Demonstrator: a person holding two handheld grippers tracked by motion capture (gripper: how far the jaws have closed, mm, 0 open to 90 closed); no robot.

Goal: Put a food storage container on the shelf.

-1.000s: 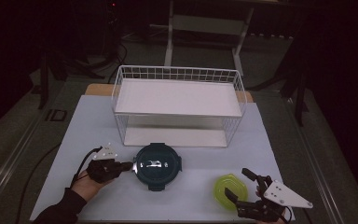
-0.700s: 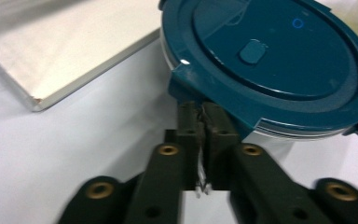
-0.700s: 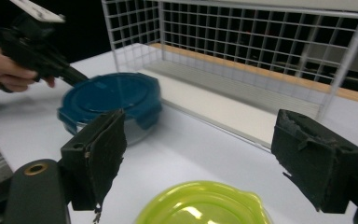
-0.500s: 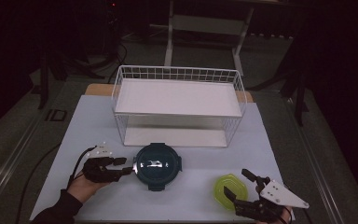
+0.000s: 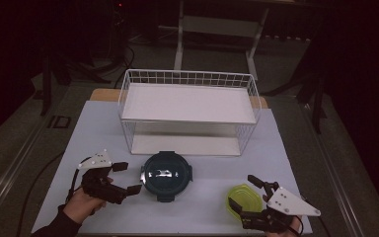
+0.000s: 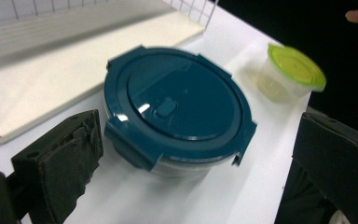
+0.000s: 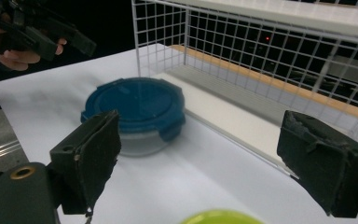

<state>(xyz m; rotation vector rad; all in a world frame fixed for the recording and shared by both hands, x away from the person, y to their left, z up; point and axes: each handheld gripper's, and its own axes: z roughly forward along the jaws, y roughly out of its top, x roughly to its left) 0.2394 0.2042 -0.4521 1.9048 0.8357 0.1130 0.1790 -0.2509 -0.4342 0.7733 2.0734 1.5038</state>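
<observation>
The left gripper (image 5: 127, 177) has just been opening its jaws – nothing between them – beside the blue-lidded round container (image 5: 167, 176), standing before the wire rack (image 5: 187, 84). The right gripper (image 5: 244, 191), jaws spread, flanks the green-lidded cup (image 5: 244, 200), likely to grasp it.

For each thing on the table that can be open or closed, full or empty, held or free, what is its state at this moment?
Blue container: lid on, clips down, upright, free on the table.
Green-lidded tub: lid on, upright, not gripped.
Wire rack: both shelves bare.
Left gripper: jaws have just been opening, wide now, beside the blue container, nothing between them.
Right gripper: open, jaws either side of the green-lidded tub, pads not pressing.
</observation>
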